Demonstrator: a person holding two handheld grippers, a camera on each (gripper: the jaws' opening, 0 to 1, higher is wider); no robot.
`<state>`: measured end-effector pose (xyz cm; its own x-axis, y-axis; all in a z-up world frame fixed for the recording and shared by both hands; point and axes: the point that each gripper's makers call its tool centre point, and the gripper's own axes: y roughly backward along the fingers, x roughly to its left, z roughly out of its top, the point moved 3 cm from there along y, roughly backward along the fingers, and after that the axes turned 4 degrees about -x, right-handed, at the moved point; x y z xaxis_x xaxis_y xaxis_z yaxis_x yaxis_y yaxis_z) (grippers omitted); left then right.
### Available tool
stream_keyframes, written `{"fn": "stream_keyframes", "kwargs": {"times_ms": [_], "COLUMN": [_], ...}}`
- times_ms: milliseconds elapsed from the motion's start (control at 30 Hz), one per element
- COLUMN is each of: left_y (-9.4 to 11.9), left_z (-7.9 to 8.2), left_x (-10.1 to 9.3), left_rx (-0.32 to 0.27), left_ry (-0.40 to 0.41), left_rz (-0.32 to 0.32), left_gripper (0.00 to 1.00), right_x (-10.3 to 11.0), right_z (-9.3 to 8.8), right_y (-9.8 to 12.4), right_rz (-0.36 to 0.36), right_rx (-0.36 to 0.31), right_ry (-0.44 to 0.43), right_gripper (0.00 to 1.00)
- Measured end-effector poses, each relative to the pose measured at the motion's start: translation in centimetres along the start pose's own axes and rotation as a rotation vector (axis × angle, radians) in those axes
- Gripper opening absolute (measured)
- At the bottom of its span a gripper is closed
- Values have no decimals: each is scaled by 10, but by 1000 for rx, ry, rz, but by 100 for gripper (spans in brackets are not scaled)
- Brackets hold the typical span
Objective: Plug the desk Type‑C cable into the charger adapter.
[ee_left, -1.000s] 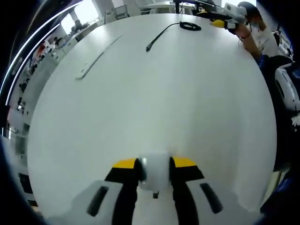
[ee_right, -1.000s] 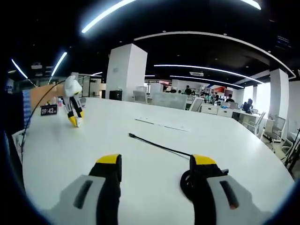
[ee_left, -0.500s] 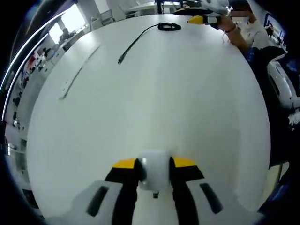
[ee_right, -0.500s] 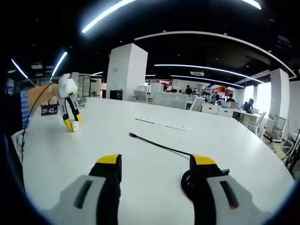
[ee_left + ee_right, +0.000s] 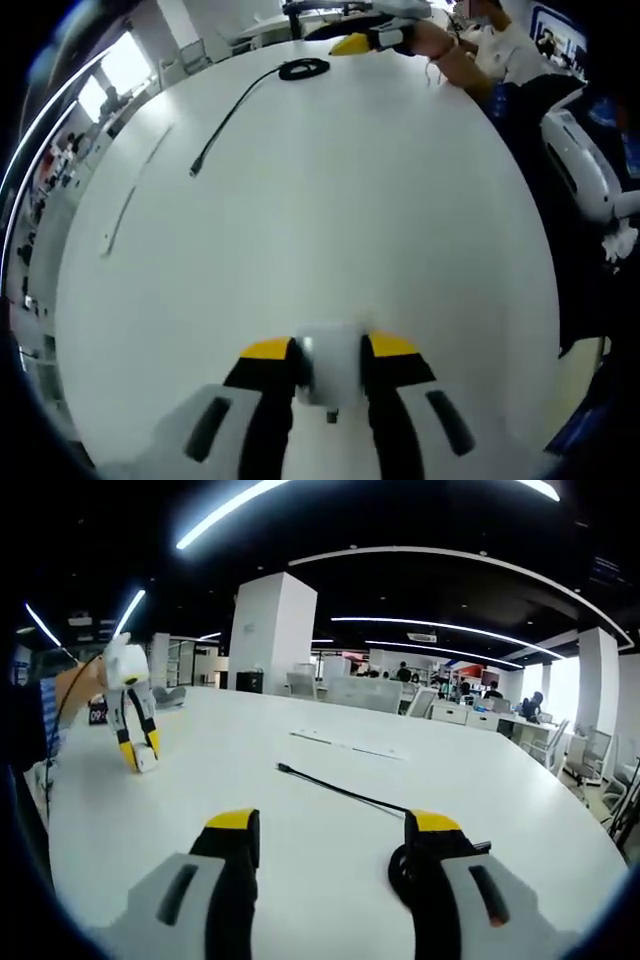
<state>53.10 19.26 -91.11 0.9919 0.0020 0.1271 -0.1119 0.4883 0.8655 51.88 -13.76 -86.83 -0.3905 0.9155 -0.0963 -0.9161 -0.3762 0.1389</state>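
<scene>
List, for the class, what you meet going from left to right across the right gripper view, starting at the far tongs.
Left tongs holding the white charger adapter → the black cable's free plug end → the cable's coil beside the right tongs.

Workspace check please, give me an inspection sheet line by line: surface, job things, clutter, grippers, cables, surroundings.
Surface: white table, broad and bare in the middle.
Job's things: white charger adapter clamped in the left gripper; black Type-C cable on the table, plug end free, coil at its other end.
Clutter: thin pale strip lying flat.
Grippers: left shut on the adapter; right gripper open beside the coil.
Cables: the one black cable.
Surroundings: open office, white pillar, ceiling light strips.
</scene>
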Motion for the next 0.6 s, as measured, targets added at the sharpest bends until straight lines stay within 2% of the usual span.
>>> {"fn": "stream_keyframes", "kwargs": {"times_ms": [300, 600], "left_y": [0, 0], "left_z": [7, 9], "left_x": [-20, -30], "left_rx": [-38, -54], "left_ry": [-25, -37], "left_rz": [-26, -31], "left_gripper": [26, 26], "right_x": [1, 1], "right_z": [0, -2], "right_y": [0, -1], "right_rz": [2, 2], "right_rx": [4, 14], "right_ry": [5, 10], "right_gripper": [59, 59]}}
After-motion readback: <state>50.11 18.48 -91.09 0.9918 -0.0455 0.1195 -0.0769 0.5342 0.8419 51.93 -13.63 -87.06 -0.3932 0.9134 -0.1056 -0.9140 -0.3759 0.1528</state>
